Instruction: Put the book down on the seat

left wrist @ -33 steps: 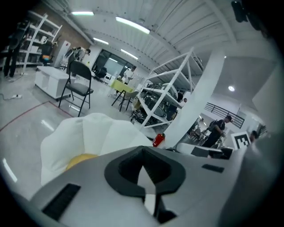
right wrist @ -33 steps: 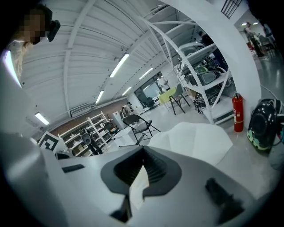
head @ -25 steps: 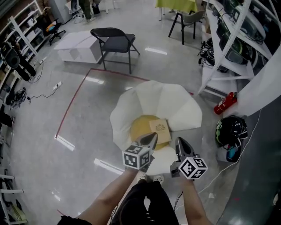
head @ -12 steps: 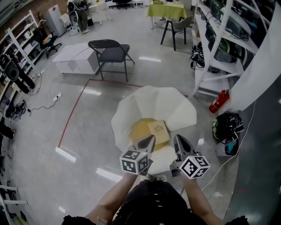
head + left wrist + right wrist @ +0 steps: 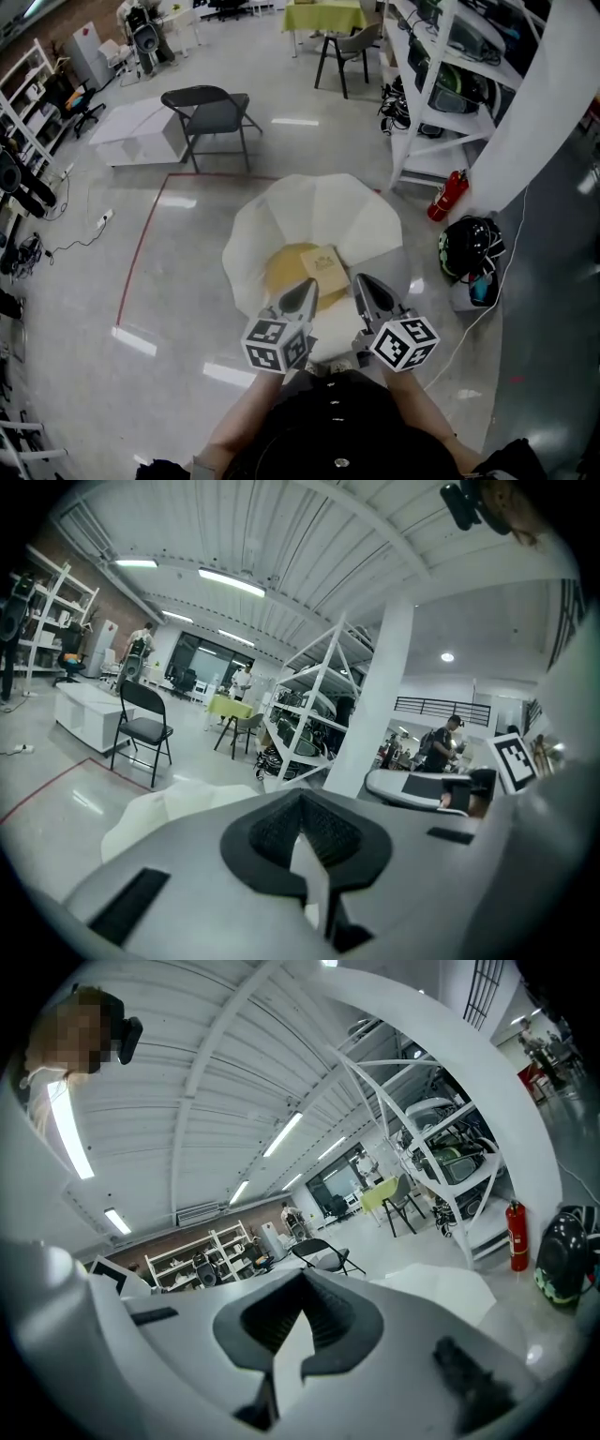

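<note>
Head view, inspector's query: where does the book (image 5: pixel 323 265) lie, and what are the grippers doing?

Assessor's reply: The book lies flat on the yellow seat (image 5: pixel 279 274) of the white petal chair (image 5: pixel 319 208), toward the cushion's 2 o'clock. Its right corner is close to a white petal; I cannot tell whether it overlaps. The left gripper (image 5: pixel 305 291) and right gripper (image 5: pixel 363 286) hang side by side at the seat's 6 o'clock, apart from the book. Each gripper view shows the jaws pressed together with nothing between them.

Inspector: Then the placing looks done. What makes a sound finish?

Assessor: In my judgement, leave the book untouched. It looks fully supported, so nudging it toward centre gains little and risks sliding it against the petals. Both grippers should keep their tips above the chair's near rim as they clear. If a correction is wanted, one gripper should open first and take the cover's near edge at 6 o'clock.
</note>
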The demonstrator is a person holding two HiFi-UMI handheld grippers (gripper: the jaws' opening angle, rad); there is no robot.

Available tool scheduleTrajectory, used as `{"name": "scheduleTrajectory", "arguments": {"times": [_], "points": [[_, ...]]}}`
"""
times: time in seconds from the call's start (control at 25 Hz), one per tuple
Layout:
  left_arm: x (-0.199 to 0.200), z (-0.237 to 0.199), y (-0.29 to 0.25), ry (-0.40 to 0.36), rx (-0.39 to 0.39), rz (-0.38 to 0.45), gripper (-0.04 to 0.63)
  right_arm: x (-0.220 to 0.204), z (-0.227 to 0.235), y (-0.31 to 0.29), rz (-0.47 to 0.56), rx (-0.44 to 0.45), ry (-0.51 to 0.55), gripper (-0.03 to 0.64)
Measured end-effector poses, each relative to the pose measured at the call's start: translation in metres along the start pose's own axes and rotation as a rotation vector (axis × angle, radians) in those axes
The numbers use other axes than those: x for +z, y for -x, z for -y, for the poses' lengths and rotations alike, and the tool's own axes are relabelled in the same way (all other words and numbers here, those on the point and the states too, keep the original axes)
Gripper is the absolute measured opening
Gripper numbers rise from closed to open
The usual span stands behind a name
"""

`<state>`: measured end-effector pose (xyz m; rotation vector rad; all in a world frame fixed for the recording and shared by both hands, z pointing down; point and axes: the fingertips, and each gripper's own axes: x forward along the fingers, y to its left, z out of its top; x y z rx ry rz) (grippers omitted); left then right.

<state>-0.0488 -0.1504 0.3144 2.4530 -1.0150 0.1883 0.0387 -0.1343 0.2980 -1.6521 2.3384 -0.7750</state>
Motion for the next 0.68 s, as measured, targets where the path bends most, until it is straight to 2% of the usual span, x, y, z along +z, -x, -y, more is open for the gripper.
{"name": "scheduleTrajectory", "arguments": {"times": [0.28, 0.68], "points": [[-0.007, 0.009, -0.002, 0.019, -0.014, -0.016, 0.009, -0.012, 0.006, 0.004, -0.023, -0.009, -0.047, 0.011], [-0.006, 0.007, -0.004, 0.037, -0.005, -0.028, 0.009, -0.010, 0.006, 0.000, -0.039, 0.009, -0.046, 0.011]]}}
